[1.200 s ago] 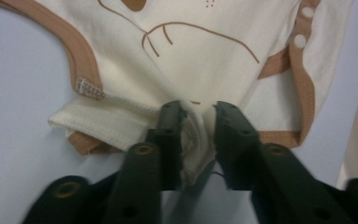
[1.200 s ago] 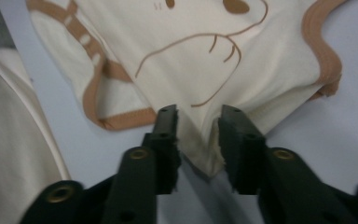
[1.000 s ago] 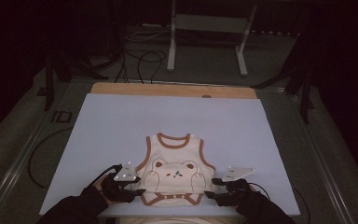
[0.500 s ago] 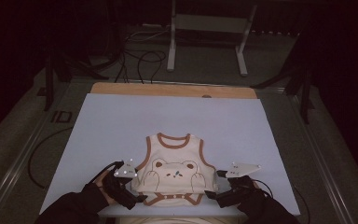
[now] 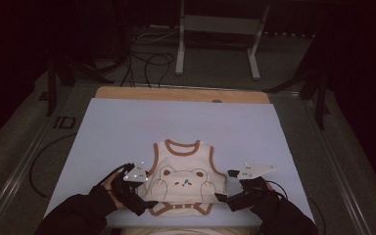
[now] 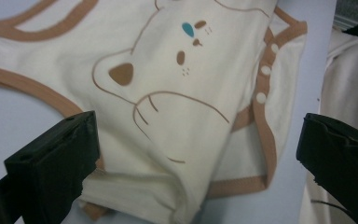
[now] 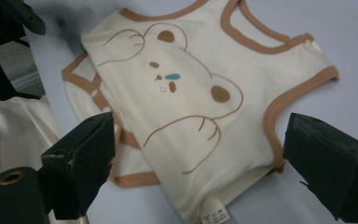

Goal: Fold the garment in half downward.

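From above, I see my left gripper [image 5: 144,196] and right gripper [image 5: 225,196], jaws just spread wide, flanking a cream bear-print baby vest [image 5: 183,181] on a pale blue table cover [image 5: 127,122]; dark floor with cables [image 5: 147,63] beyond. In the left gripper view the vest lies between the jaws, unpinched. In the right gripper view a white label [image 7: 216,214], unreadable, lies between the jaws.
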Demonstrator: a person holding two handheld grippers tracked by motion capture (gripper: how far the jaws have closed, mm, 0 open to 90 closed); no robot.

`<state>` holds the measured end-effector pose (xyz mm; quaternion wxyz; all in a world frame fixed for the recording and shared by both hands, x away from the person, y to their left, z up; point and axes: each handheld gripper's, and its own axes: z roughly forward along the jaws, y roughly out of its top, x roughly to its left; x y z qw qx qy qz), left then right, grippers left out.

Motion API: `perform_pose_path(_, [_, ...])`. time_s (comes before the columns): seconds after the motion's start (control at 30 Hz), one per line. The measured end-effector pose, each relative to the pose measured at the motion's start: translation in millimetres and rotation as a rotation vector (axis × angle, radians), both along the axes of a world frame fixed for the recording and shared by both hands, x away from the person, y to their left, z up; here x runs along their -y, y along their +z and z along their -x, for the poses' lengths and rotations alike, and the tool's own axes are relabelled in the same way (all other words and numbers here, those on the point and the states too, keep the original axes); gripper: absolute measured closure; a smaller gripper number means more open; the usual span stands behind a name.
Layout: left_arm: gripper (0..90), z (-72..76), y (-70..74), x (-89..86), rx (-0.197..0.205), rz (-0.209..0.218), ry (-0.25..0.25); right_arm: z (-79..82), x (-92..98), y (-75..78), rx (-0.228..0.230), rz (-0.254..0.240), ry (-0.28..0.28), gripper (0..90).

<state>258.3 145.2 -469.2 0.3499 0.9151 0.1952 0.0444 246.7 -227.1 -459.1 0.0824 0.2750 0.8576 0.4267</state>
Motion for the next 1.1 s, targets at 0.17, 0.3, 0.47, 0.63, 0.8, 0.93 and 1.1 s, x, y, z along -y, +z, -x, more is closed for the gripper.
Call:
perform_pose_path(0.17, [0.0, -5.2, 4.3, 1.1, 0.006, 0.001, 0.001, -5.8, -1.0, 7.4, 0.022, -0.008, -0.007, 9.6])
perform_pose_path(0.3, [0.0, -10.4, 6.9, 1.9, 0.006, 0.001, -0.008, -12.1, -1.6, 14.1, 0.046, -0.01, -0.008, 9.6])
perform_pose_path(0.47, [0.0, -16.2, 13.4, 2.7, 0.016, -0.015, -0.019, -20.9, -3.2, 20.9, 0.062, -0.018, -0.006, 9.6])
perform_pose_path(0.63, [0.0, -27.0, 19.9, 0.8, 0.018, -0.011, -0.017, -33.8, -7.4, 24.9, 0.081, -0.006, -0.005, 9.6])
perform_pose_path(0.8, [0.0, -35.0, 22.4, 1.8, 0.004, -0.016, -0.015, -43.0, -10.1, 25.7, 0.082, -0.018, 0.0, 9.6])
perform_pose_path(0.93, [0.0, -42.2, 23.8, 2.8, 0.008, -0.02, -0.029, -51.0, -12.5, 24.3, 0.077, -0.018, 0.007, 9.6])
perform_pose_path(1.1, [0.0, -52.7, 25.7, 3.4, 0.016, -0.006, -0.029, -59.0, -15.8, 23.1, 0.072, -0.014, 0.007, 9.6])
